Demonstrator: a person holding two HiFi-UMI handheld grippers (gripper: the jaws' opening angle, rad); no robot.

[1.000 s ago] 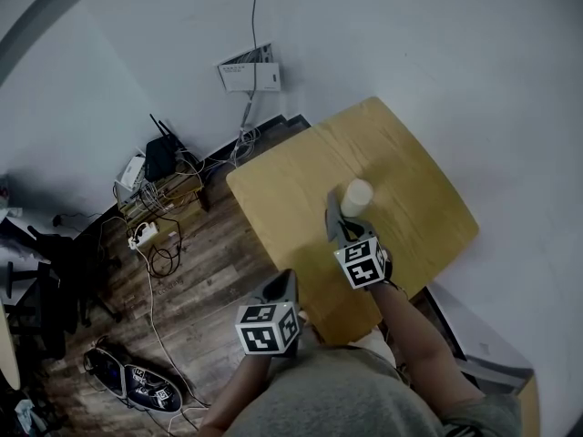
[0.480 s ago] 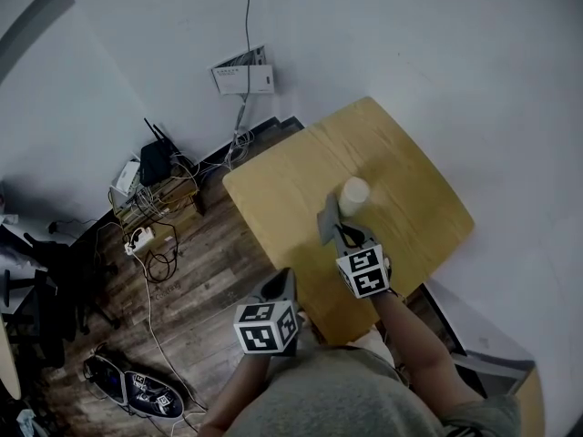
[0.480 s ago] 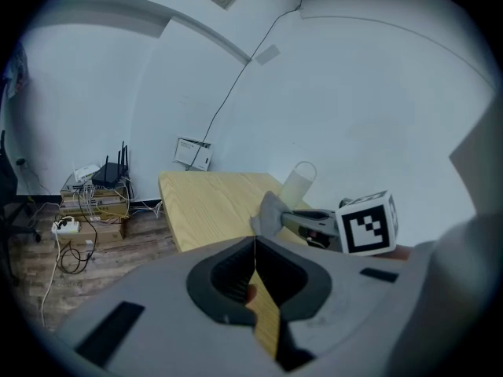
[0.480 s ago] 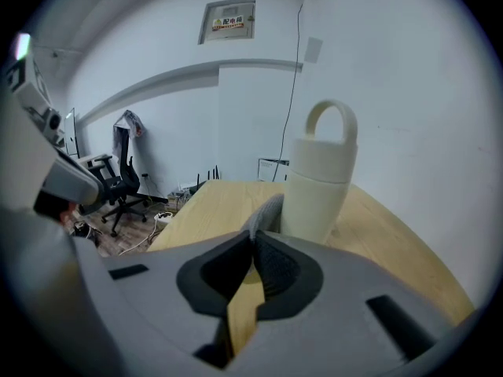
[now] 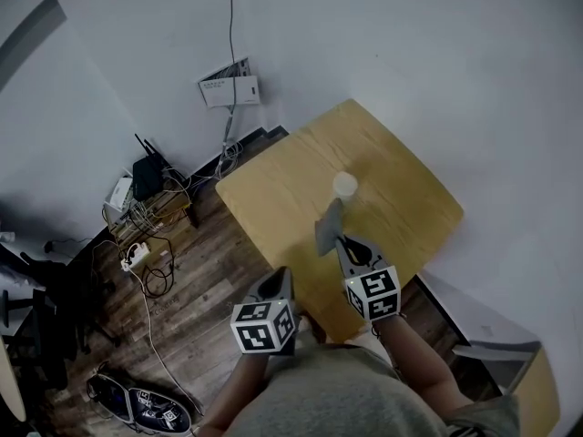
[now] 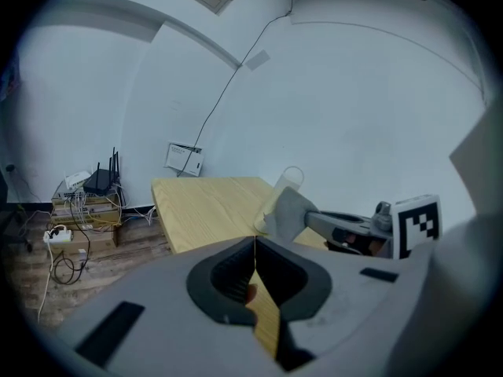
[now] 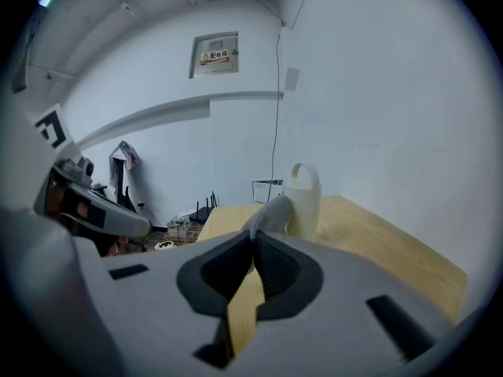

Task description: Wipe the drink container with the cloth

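Observation:
A white drink container (image 5: 344,185) with a loop handle stands upright on the wooden table (image 5: 273,185). In the right gripper view the container (image 7: 305,200) rises just beyond the cloth. My right gripper (image 5: 336,240) is shut on a grey cloth (image 5: 328,227), which hangs a little short of the container, toward me. That cloth (image 7: 269,213) sticks out past the right gripper (image 7: 255,238) jaws. My left gripper (image 5: 283,278) hovers at the table's near-left edge, away from the container. The left gripper (image 6: 255,242) has its jaws together with nothing between them. From there I see the cloth (image 6: 286,212) in front of the container (image 6: 286,185).
A white wall borders the table at the back and right. On the wood floor to the left lie cables, a power strip (image 5: 137,253), a router (image 5: 147,173) on boxes, and shoes (image 5: 137,406). A wall box (image 5: 228,87) with a cable hangs behind the table.
My right gripper has drawn back toward me with the cloth, from beside the container to a short gap away. The left gripper has stayed in place.

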